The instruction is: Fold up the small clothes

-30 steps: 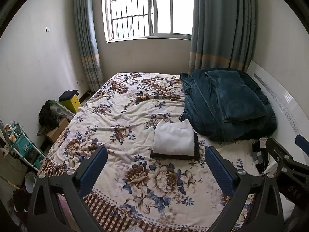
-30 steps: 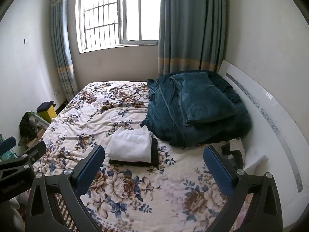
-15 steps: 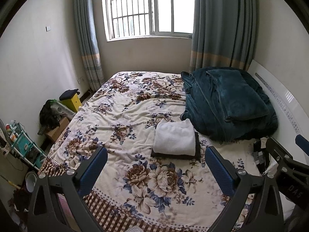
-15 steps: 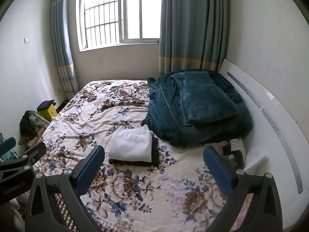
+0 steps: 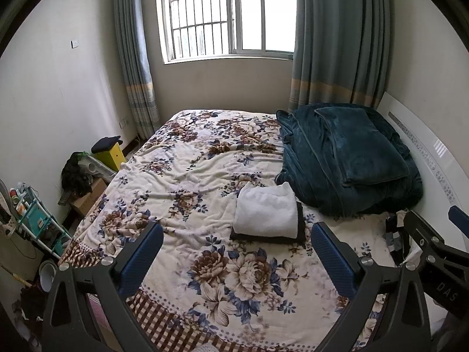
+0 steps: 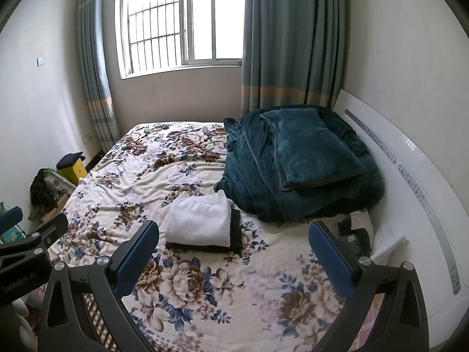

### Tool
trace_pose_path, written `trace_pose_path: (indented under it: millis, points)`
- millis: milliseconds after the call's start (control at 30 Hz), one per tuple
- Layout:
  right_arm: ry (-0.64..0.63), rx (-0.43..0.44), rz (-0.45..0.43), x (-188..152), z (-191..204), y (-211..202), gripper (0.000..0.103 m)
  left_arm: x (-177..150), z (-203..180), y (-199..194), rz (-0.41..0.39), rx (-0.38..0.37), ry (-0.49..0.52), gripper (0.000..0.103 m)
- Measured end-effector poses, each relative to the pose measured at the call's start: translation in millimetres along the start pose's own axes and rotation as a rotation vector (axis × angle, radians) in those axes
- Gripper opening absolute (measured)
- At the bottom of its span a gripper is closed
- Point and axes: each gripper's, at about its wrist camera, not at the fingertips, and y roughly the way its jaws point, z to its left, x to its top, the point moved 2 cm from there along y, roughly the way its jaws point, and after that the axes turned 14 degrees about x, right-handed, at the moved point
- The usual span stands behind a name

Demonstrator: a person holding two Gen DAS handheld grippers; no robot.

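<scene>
A white garment lies folded on a folded dark garment mid-bed, just beside the teal blanket heap — that pair looks finished, while more small clothes sit bunched by the headboard, seemingly left to fold. Both the left gripper and right gripper hang wide apart, holding nothing, above the floral bedspread — open room to the left, the near edge close below.

A folded white garment lies stacked on a folded black one.
</scene>
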Motion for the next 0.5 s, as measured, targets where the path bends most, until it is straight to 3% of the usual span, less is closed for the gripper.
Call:
trace_pose_path:
  millis: [500]
  points:
    - [-0.001, 0.002, 0.0, 0.5, 0.1, 0.1, 0.103, 4.4, 1.9, 0.6, -0.005, 0.009, -0.011, 0.103]
